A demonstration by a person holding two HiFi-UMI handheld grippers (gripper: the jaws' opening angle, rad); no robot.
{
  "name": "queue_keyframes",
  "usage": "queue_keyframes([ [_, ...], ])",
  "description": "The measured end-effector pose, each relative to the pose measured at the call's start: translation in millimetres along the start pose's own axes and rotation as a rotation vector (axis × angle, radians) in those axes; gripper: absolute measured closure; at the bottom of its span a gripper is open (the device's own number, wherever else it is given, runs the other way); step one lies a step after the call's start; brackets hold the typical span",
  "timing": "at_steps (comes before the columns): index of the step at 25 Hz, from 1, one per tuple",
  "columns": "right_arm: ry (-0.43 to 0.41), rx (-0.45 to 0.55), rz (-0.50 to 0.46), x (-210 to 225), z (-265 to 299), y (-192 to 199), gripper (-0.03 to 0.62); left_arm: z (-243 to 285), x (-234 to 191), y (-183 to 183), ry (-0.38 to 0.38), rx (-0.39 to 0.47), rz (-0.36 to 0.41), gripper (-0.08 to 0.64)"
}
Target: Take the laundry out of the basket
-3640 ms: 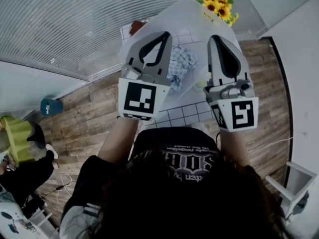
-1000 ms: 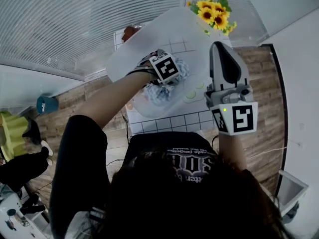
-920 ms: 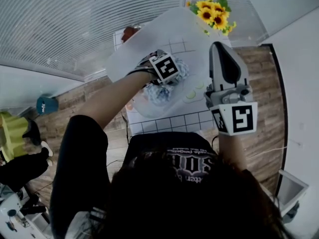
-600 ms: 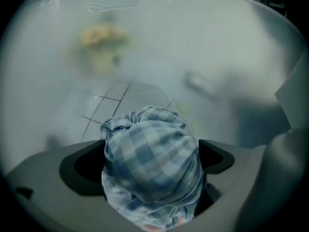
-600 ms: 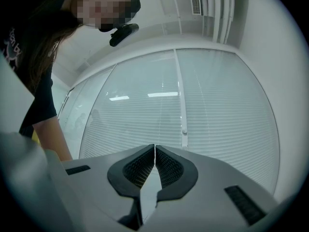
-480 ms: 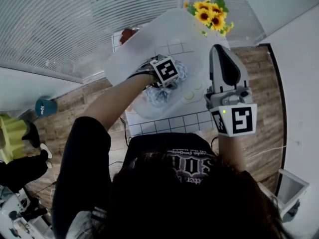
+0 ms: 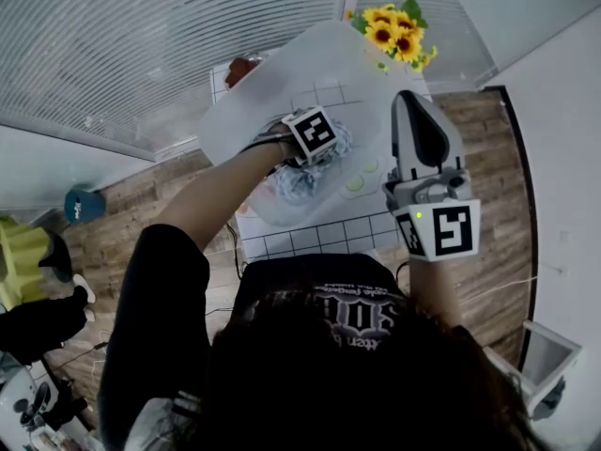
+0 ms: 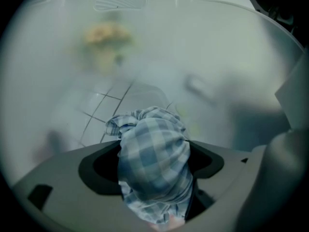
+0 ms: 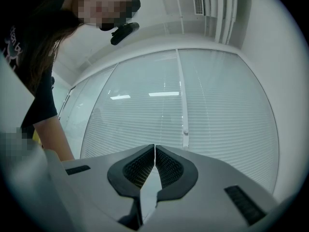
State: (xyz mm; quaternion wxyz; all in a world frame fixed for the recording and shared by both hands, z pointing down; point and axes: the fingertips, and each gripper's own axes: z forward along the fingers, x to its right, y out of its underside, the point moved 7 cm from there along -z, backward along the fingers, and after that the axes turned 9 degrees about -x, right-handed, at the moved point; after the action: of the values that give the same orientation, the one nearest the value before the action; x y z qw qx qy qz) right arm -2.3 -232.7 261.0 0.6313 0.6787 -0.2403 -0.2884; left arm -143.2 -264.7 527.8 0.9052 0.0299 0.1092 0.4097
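A blue checked cloth (image 7: pixel 293 182) lies bunched in a translucent white basket (image 7: pixel 252 101) on the tiled table (image 7: pixel 324 230). My left gripper (image 7: pixel 305 161) reaches down into the basket, its marker cube on top. In the left gripper view its jaws are closing, and the cloth (image 8: pixel 154 139) fills the gap of the left gripper (image 8: pixel 154 154) and bulges above it. My right gripper (image 7: pixel 411 101) hovers above the basket's right side, shut and empty. In its own view the right gripper (image 9: pixel 154 151) points at the window blinds.
Sunflowers (image 7: pixel 394 31) stand at the table's far right corner and a red object (image 7: pixel 242 67) at its far left. Pale green round pieces (image 7: pixel 355 183) show by the basket's right side. Wooden floor surrounds the table, with a teal object (image 7: pixel 83 205) on it.
Since 3.6 s ago my left gripper has gone down into the basket onto the cloth. Over the last second both grippers have barely moved; the view has shifted slightly.
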Motion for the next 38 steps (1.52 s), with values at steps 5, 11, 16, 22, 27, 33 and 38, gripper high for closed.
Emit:
queue_keyframes([
  [5,0.004,0.003,-0.007,-2.5,-3.7,-1.8,0.563,-8.6,-2.6,-1.7,-0.009,0.022,-0.045,0.234],
  [11,0.019,0.001,-0.013,-3.9,-8.4,-3.4,0.563,-17.8,0.0,1.2,-0.050,0.029,-0.026,0.267],
  [16,0.022,0.003,-0.016,-8.1,-12.1,-5.1,0.563,-24.4,5.6,0.9,-0.062,0.051,-0.007,0.285],
  [22,0.021,0.003,-0.023,-16.8,-14.4,-6.2,0.563,-50.4,-3.6,-2.2,-0.094,0.152,-0.073,0.298],
  [27,0.023,0.001,-0.031,-25.0,-15.0,-6.4,0.563,-81.3,-10.5,-3.8,-0.109,0.277,-0.144,0.298],
  [33,0.038,0.007,-0.041,-33.6,-16.9,-10.1,0.563,-103.0,-10.4,5.8,-0.172,0.297,-0.144,0.298],
  [38,0.058,0.019,-0.054,-36.6,-19.7,-16.1,0.563,-124.6,3.4,6.4,-0.184,0.318,-0.134,0.298],
])
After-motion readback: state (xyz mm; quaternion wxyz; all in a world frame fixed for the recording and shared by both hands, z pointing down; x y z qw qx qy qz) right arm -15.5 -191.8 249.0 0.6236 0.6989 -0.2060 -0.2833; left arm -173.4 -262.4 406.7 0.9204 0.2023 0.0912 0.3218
